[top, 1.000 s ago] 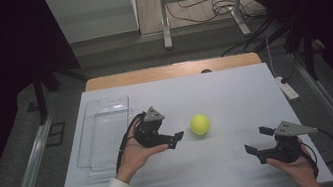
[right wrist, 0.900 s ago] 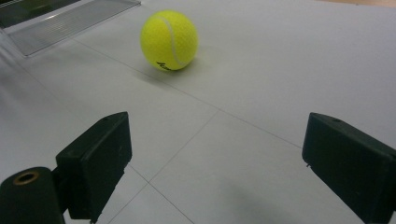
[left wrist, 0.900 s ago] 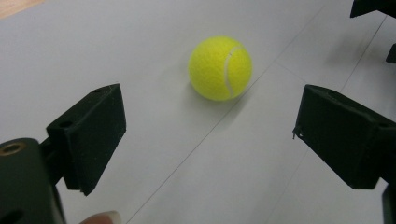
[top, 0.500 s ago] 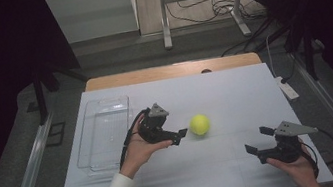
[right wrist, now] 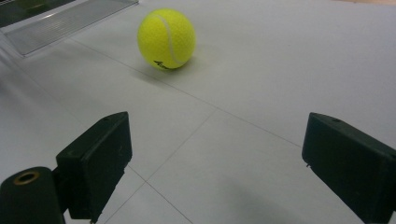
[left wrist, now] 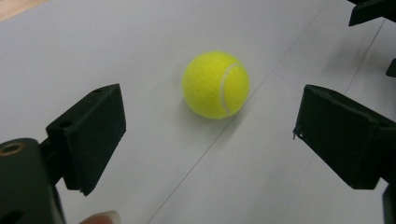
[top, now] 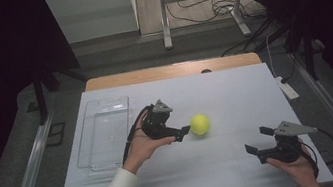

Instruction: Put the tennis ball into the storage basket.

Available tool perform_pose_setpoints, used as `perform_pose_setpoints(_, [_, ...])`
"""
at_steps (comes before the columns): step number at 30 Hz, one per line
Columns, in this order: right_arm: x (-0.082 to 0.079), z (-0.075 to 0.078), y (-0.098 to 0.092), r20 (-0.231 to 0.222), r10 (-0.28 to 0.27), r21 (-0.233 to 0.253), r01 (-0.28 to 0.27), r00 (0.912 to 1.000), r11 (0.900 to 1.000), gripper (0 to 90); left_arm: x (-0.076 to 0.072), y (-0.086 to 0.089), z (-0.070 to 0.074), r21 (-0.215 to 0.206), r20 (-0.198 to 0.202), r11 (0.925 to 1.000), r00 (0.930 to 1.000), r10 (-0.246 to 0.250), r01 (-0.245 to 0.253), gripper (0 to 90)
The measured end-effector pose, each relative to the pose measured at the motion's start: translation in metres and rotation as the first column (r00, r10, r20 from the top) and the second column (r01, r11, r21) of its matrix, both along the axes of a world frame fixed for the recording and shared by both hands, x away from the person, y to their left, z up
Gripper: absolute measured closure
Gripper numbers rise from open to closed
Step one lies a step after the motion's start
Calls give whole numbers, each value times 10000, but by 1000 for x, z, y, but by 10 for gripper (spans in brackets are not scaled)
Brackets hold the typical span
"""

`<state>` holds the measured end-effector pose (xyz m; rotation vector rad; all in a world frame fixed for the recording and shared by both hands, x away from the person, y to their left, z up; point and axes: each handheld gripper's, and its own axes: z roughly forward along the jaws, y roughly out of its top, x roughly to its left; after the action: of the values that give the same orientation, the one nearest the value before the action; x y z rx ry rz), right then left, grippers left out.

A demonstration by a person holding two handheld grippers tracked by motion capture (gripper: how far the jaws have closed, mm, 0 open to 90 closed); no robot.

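The left gripper (top: 182,132) has edged right toward the ball (top: 200,124), jaws wide. The right gripper (top: 259,140), also wide, stays near-right. A tray (top: 105,133) lies left.

The high view looks forward and down from above the person's side, taking in the whole white table (top: 214,91). The left gripper view sits close over the tennis ball (left wrist: 215,85), mid-frame. The right gripper view looks low across the table, ball (right wrist: 166,38) farther off at upper left. All three share that ball (top: 200,124).
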<state>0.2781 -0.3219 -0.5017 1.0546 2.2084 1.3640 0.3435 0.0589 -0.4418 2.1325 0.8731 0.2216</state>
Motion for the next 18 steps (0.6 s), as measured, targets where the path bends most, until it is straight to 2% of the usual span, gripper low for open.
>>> perform_pose_setpoints(11, [0,0,0,-2,10,8,-10,10000,10000,85,7,-6,1,68,-101,10000,9999,-40,41,94])
perform_pose_setpoints(18, [1,0,0,-13,-7,9,7,10000,10000,85,12,-16,1,126,-166,9996,9996,-245,247,92])
